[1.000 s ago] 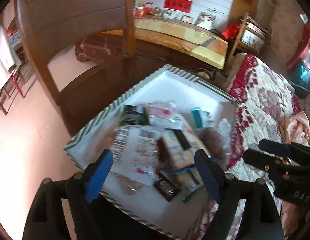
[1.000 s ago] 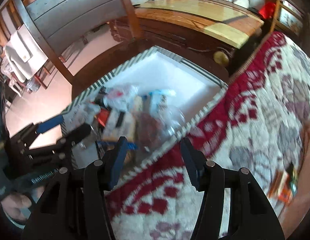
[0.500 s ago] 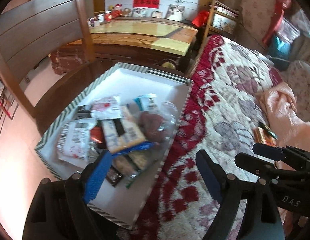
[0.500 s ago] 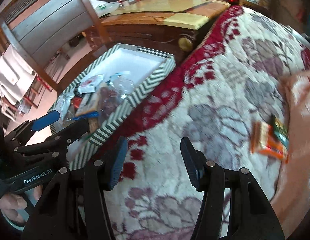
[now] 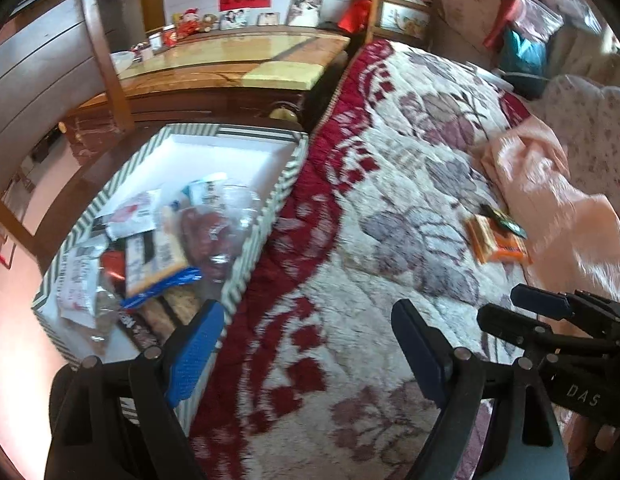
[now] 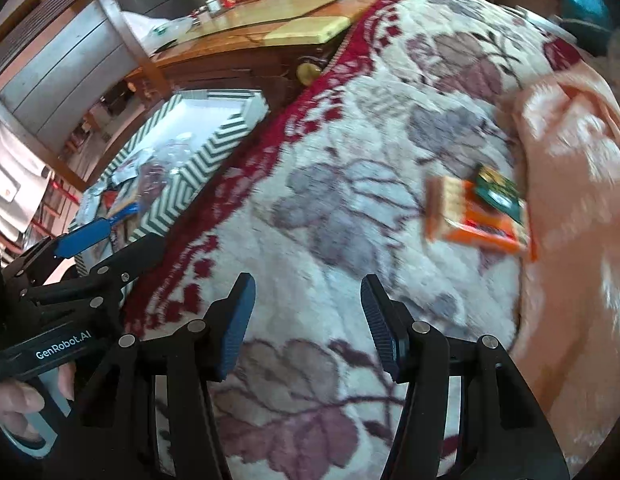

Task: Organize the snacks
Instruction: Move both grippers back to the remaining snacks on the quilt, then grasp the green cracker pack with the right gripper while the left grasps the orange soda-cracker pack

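A green-and-white striped box [image 5: 266, 216] [image 6: 198, 160] stands beside the bed with several snack packets [image 5: 158, 248] piled inside. On the flowered quilt [image 5: 390, 208] [image 6: 330, 220] lie an orange cracker pack [image 5: 496, 242] [image 6: 466, 216] and a small dark green packet [image 5: 506, 220] [image 6: 500, 192] on top of it. My left gripper [image 5: 306, 344] hangs open over the quilt next to the box edge, nothing between its fingers. My right gripper [image 6: 308, 320] is open too, above the quilt, left of and below the orange pack. Its black frame [image 5: 558, 328] shows in the left wrist view.
A peach blanket [image 5: 558, 200] [image 6: 582, 168] lies bunched just right of the two loose packs. A wooden cabinet with a glossy yellow top [image 5: 238, 68] stands behind the box. A wooden chair frame [image 5: 106, 52] rises at the left. A hand [image 6: 18, 400] grips the left tool's handle.
Both grippers swung right, away from above the striped box and out over the quilt. The orange pack and green packet came into view and grew nearer. Neither pair of jaws changed its gap.
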The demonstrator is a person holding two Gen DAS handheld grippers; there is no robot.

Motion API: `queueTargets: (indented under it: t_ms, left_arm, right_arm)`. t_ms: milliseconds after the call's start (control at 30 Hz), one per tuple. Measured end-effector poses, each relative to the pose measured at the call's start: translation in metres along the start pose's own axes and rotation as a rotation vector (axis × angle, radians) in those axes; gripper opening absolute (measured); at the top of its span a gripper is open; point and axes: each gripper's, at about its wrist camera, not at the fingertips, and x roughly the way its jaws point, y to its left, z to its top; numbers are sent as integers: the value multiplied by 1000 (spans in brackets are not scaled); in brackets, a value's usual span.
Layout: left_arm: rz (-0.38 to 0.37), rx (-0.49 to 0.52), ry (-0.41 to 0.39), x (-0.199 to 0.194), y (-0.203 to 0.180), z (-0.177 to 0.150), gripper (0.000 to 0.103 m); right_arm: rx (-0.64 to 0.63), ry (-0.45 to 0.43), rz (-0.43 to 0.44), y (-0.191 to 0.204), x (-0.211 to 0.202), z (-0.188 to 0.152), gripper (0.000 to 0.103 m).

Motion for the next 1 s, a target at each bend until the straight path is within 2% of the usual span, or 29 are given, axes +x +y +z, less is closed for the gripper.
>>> queueTargets:
  t_ms: [367, 667, 833, 1000]
  left_arm:
    - [-48, 80, 41, 14, -45, 0, 87]
    - [-91, 125, 62, 26, -78, 12, 87]
    - [-95, 138, 79, 33, -85, 11, 87]
    - [-88, 128, 106, 44, -81, 7, 87]
  right_arm:
    - [135, 9, -60, -66, -9, -24, 55]
    - [208, 8, -73, -100, -11, -30, 55]
    - [258, -5, -70, -117, -7, -17, 55]
    - [291, -17, -90, -135, 3, 22, 55]
